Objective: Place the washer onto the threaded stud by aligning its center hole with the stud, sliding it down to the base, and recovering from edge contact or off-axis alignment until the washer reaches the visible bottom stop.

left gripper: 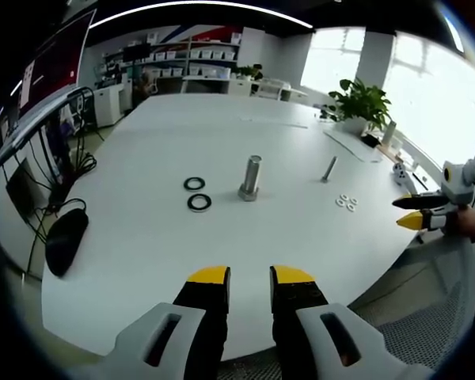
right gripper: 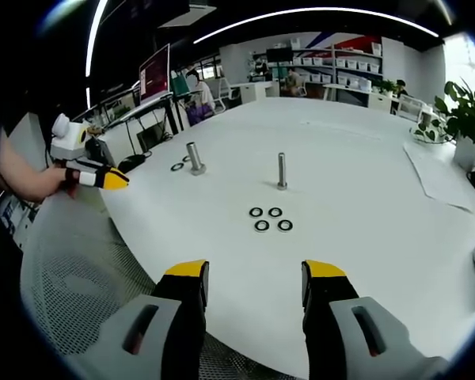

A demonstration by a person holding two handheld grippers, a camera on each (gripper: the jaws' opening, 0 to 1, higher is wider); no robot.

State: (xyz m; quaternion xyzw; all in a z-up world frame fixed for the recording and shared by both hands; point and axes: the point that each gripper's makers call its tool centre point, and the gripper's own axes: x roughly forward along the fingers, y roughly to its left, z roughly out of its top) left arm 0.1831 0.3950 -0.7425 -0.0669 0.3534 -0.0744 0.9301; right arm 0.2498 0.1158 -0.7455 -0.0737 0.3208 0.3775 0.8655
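A thin threaded stud (right gripper: 282, 170) stands upright on the white table (right gripper: 364, 190), with several small washers (right gripper: 270, 219) lying flat just in front of it. My right gripper (right gripper: 255, 279) hovers over the near table edge, open wide and empty. In the left gripper view the thin stud (left gripper: 329, 169) and the small washers (left gripper: 347, 202) lie to the right. A thick stud (left gripper: 251, 178) stands mid-table beside two black washers (left gripper: 197, 195). My left gripper (left gripper: 250, 277) hangs off the near edge, narrowly open and empty.
The thick stud (right gripper: 195, 157) is left of the thin one. A black mouse (left gripper: 66, 237) and cables lie at the left edge. A potted plant (left gripper: 360, 103) and papers (left gripper: 352, 145) sit far right. Mesh chair backs (right gripper: 71, 277) stand beside the table. A person's hand holds the left gripper (right gripper: 103, 177).
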